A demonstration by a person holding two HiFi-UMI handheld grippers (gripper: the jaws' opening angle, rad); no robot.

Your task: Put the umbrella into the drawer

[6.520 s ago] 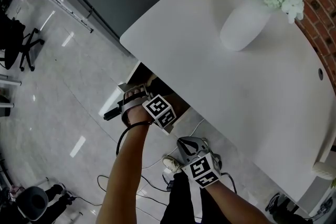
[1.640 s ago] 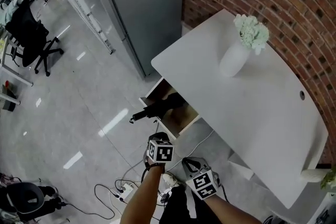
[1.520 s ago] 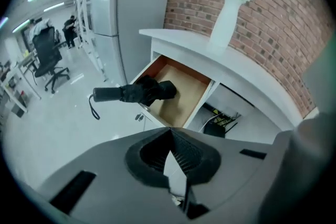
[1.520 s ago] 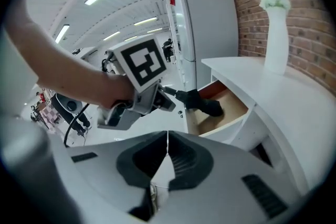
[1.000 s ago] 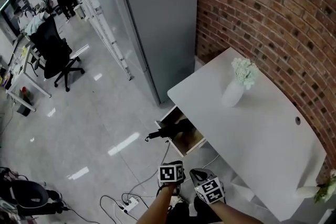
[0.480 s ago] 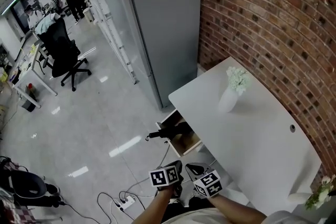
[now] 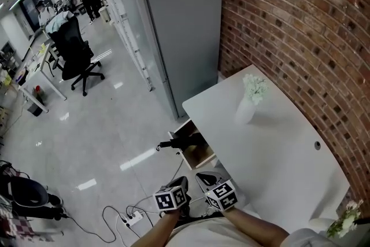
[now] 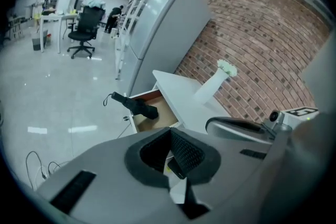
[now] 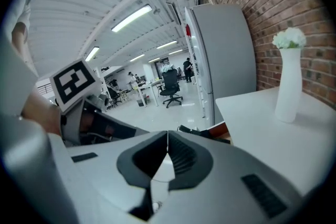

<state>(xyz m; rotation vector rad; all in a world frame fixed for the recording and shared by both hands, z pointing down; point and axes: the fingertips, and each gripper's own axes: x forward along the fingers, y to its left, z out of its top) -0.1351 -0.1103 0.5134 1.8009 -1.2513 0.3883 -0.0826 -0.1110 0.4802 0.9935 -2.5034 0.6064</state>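
Observation:
A black folded umbrella (image 7: 180, 141) lies across the open wooden drawer (image 7: 199, 155) under the white table (image 7: 277, 147), its handle end poking out past the drawer's left side. Both grippers are held low and near me, well short of the drawer. My left gripper (image 7: 181, 183) is shut and holds nothing; my right gripper (image 7: 204, 176) beside it is shut and empty too. In the left gripper view the umbrella (image 8: 137, 106) rests in the drawer (image 8: 160, 119) beyond the closed jaw tips (image 8: 169, 131). The right gripper view shows the umbrella (image 9: 202, 132) just past its tips (image 9: 167, 137).
A white vase of pale flowers (image 7: 248, 102) stands on the table. A tall grey cabinet (image 7: 173, 26) and a brick wall (image 7: 295, 26) sit behind it. Cables and a power strip (image 7: 134, 218) lie on the floor by my feet; an office chair (image 7: 78, 58) stands far left.
Both grippers have risen and drawn back from the drawer, staying shut. The head view has lifted and shows more of the room. The umbrella stays in the drawer.

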